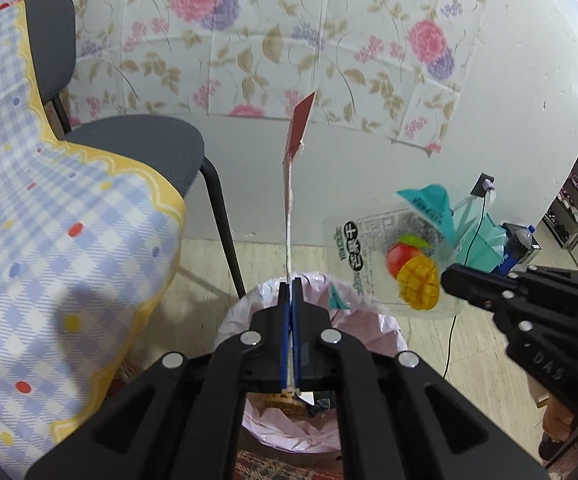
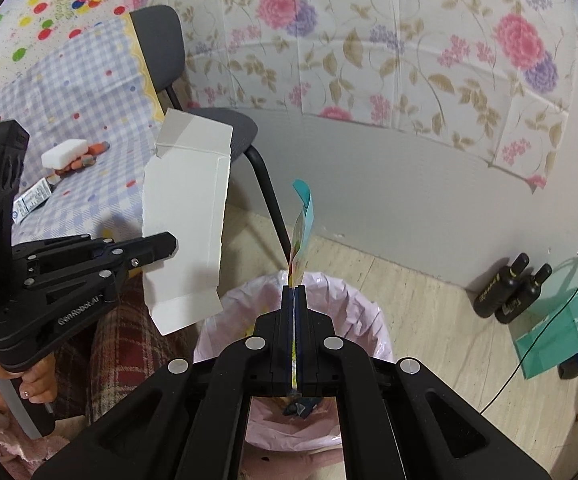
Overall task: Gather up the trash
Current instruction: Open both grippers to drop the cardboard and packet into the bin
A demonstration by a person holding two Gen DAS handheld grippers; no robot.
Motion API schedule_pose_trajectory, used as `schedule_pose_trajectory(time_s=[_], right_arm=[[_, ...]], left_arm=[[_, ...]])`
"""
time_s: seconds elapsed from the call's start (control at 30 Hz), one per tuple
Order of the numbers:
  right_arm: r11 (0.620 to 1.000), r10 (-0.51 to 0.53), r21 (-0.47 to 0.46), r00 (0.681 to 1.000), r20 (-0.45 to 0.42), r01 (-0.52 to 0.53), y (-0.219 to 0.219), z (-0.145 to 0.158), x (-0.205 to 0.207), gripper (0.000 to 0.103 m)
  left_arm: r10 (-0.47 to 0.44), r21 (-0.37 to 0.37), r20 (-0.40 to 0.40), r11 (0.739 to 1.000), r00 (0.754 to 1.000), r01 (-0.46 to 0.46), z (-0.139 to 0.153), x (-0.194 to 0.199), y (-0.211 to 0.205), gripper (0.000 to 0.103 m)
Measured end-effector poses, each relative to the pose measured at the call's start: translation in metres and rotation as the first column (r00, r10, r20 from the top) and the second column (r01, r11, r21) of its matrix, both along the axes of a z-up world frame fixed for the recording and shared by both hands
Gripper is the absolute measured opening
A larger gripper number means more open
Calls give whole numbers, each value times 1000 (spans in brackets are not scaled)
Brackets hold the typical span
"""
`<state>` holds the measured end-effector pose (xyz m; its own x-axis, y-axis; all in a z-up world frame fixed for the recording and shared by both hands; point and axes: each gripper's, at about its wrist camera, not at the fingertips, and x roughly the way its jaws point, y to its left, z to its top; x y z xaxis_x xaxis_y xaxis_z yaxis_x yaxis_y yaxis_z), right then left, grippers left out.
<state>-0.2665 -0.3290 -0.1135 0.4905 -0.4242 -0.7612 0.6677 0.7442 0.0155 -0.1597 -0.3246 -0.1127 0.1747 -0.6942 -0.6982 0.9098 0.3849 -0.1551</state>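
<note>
My left gripper (image 1: 290, 282) is shut on a flattened cardboard box, seen edge-on (image 1: 295, 148) with a red outer face; in the right wrist view it shows its white inner side (image 2: 187, 220). My right gripper (image 2: 296, 290) is shut on a clear snack wrapper with a teal top and mango picture (image 1: 403, 248), seen edge-on in its own view (image 2: 302, 232). Both pieces hang above a bin lined with a pink bag (image 1: 363, 320) (image 2: 349, 300) that holds some scraps. The left gripper shows at the left of the right wrist view (image 2: 169, 246), the right gripper at the right of the left wrist view (image 1: 447, 278).
A table with a blue checked cloth (image 1: 49, 240) stands left, with a white sponge (image 2: 65, 154), orange bits and a small packet (image 2: 33, 200) on it. A grey chair (image 1: 141, 148) is behind the bin. Two dark bottles (image 2: 509, 288), a teal bag (image 2: 561, 336) and a cable lie right.
</note>
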Motion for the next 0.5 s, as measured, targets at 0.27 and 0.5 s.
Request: schedule_pose_trajectory(time_s=[0.27, 0.5], right_arm=[[999, -18, 43, 1000, 0, 18, -10, -15, 0, 11], [999, 46, -28, 996, 78, -44, 2, 18, 18, 12]], left_arm=[[55, -12, -34, 998, 998, -55, 2, 16, 8, 33], [182, -60, 23, 982, 983, -180, 25, 42, 37, 35]])
